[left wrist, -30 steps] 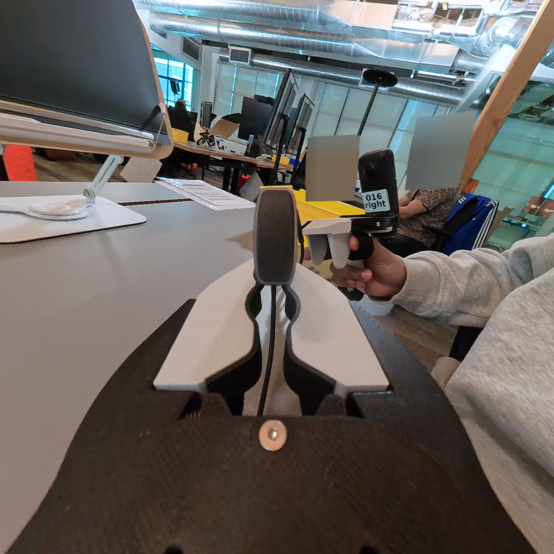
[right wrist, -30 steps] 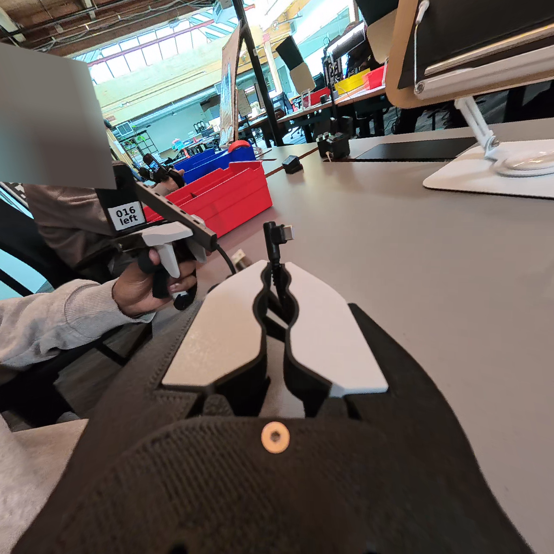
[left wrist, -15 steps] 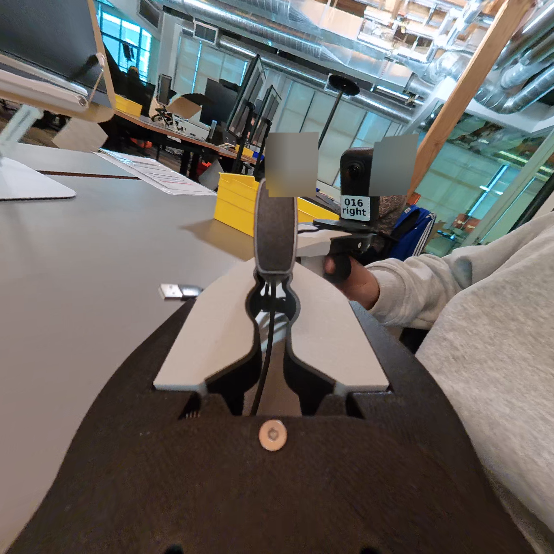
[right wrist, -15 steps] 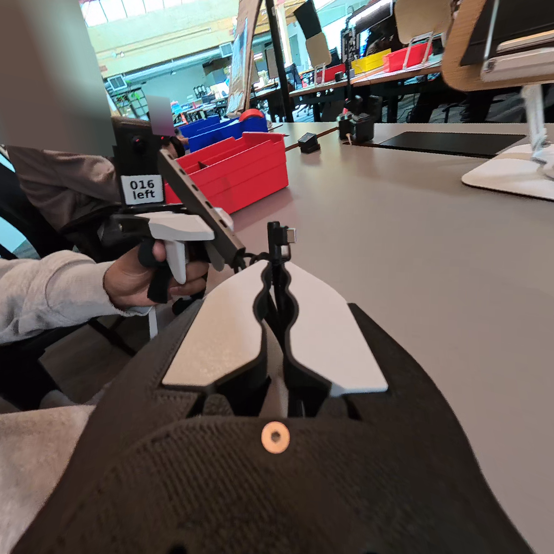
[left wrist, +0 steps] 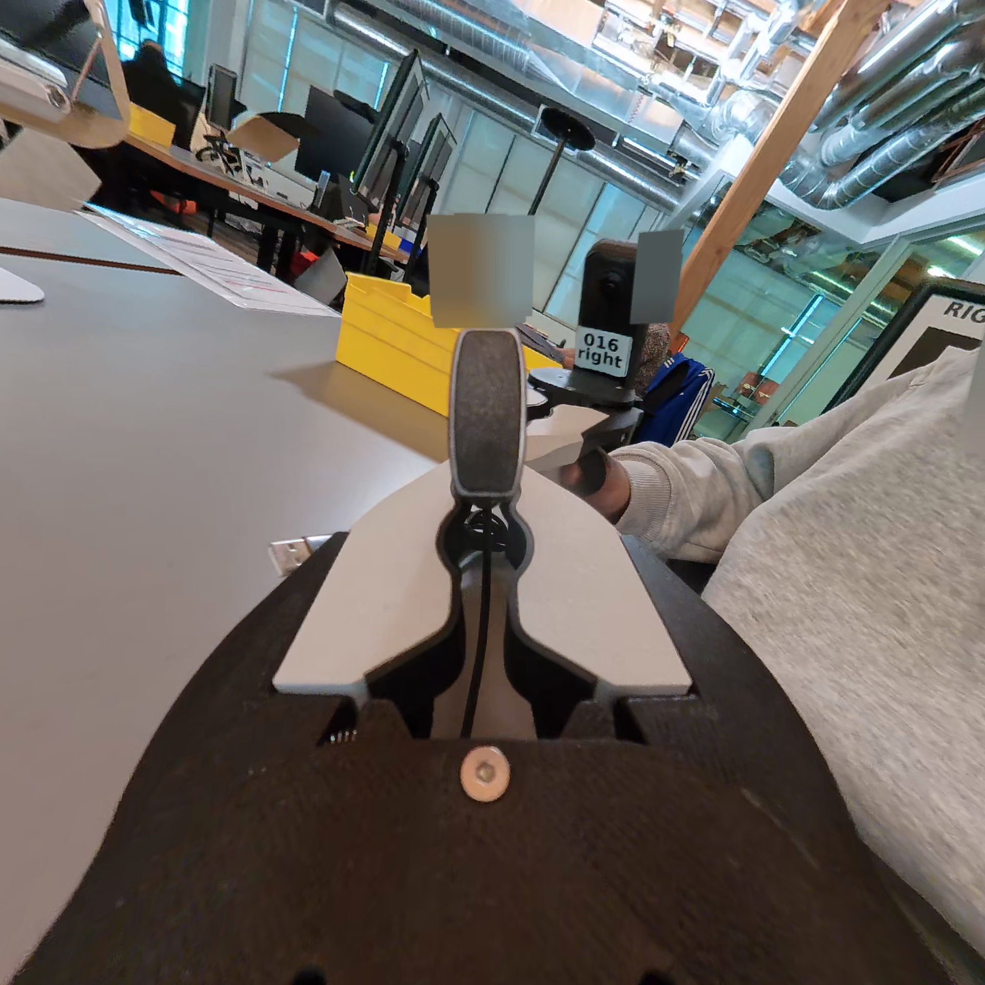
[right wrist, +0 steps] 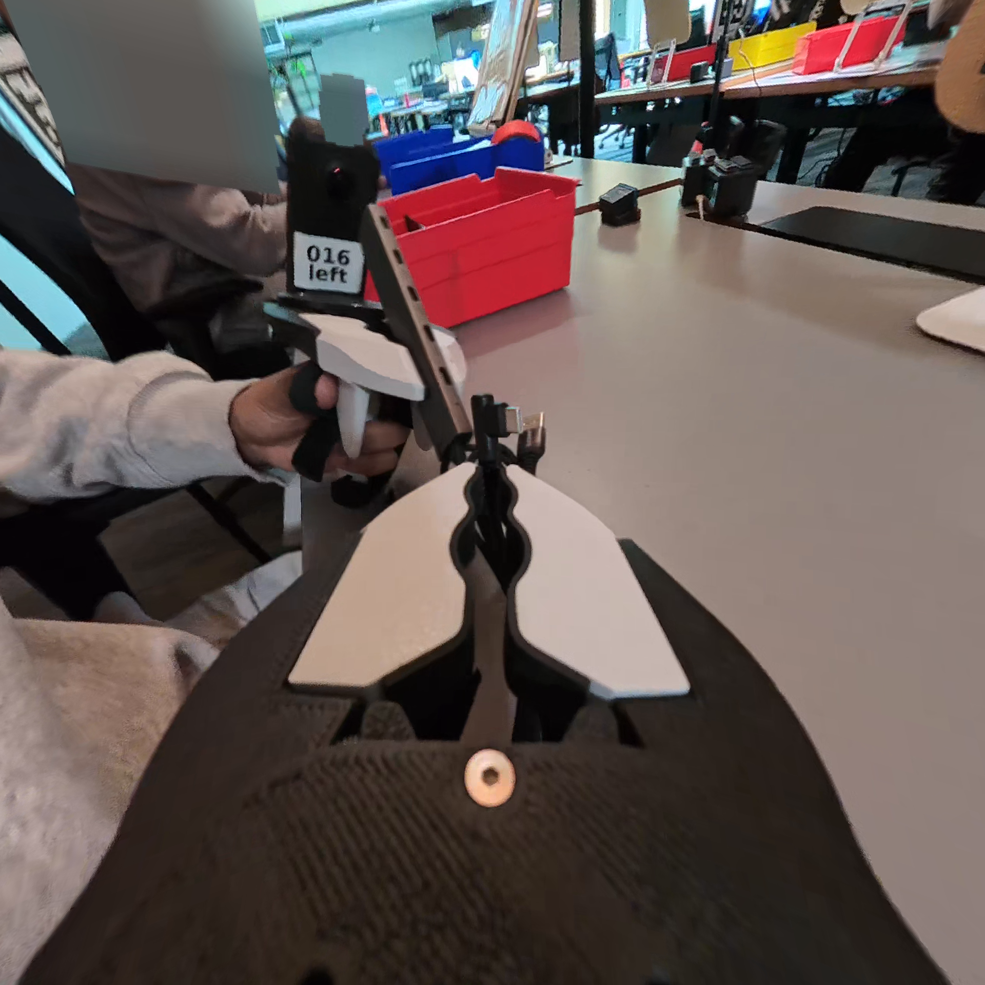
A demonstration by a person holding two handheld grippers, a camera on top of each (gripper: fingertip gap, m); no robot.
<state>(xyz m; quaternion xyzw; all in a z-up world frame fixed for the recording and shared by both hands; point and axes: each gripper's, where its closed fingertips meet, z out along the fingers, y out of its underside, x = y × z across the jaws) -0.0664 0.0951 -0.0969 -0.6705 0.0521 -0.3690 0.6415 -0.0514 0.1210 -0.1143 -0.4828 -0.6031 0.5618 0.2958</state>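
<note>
The left gripper (left wrist: 485, 495) has its jaws pinching a flat dark grey hub (left wrist: 484, 410), standing up at 12 o'clock over the grey counter (left wrist: 160, 426). The right gripper (right wrist: 493, 479) pinches a black plug (right wrist: 493, 421) with a silver tip, just beside the hub.

In the left wrist view, a small white label (left wrist: 601, 350) with black print, stuck on the black camera (left wrist: 607, 282) of the right gripper (right wrist: 490, 477). At the right edge, a white sign (left wrist: 959, 320) in a dark frame, cut off, with only part of its large black letters showing. Far back on the table (left wrist: 133, 400), a printed sheet (left wrist: 213, 266), too small to read. In the right wrist view, a second white label (right wrist: 327, 264), on the camera of the left gripper (left wrist: 485, 501).
</note>
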